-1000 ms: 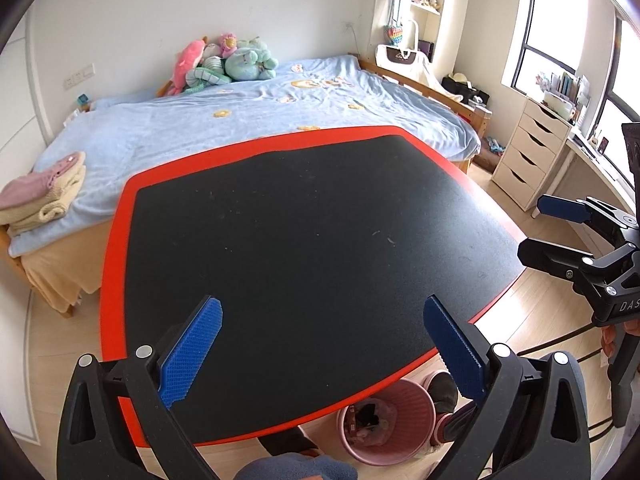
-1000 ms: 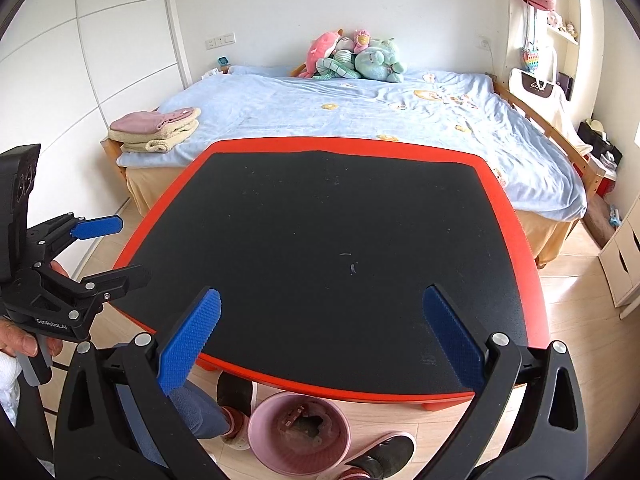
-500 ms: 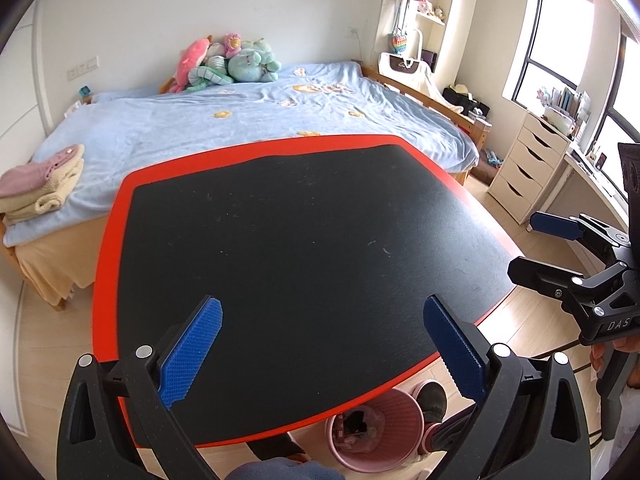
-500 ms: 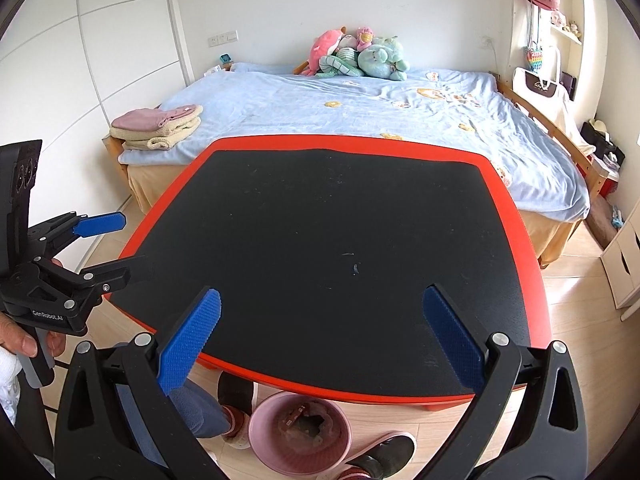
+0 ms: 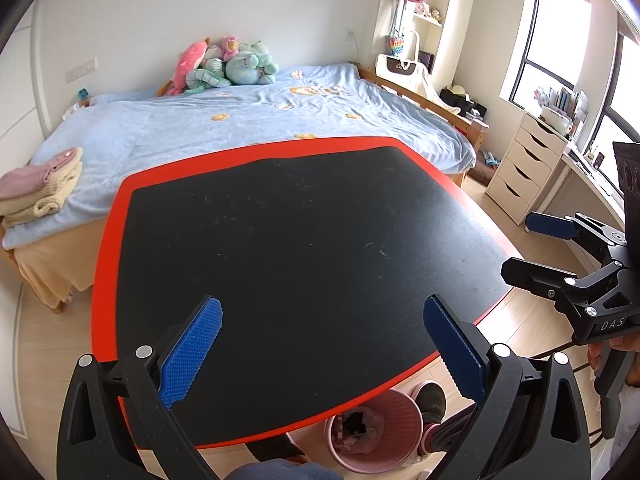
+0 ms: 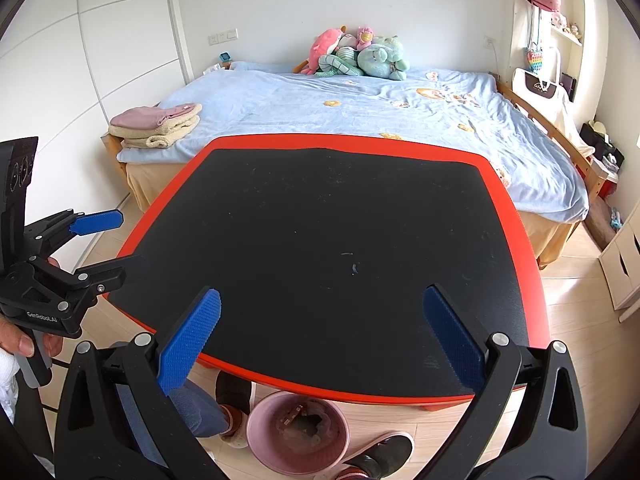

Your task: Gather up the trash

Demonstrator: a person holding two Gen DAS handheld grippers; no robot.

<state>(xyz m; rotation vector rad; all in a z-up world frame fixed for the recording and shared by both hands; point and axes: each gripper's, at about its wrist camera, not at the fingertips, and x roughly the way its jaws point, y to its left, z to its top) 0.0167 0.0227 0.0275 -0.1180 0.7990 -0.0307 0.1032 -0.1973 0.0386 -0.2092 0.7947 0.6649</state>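
Bed [image 6: 400, 128]; plush toys [image 6: 360, 56]; drawers [image 5: 524, 168]

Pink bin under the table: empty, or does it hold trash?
Holds trash. The bin stands upright and open, with dark and pale scraps inside.

– Where is the counter [image 6: 320, 248]?

– It fills the middle of the right wrist view. Behind it, toward the top, lies the bed [image 6: 400, 120], with stuffed toys [image 6: 360, 58] at its far end and folded towels [image 6: 156, 126] at its left corner.

– And lower down?

– The trash bin [image 6: 298, 436] stands on the floor at bottom centre, just before the counter's near edge, between two shoes [image 6: 234, 400]. A drawer unit [image 5: 524, 166] stands at right in the left wrist view.
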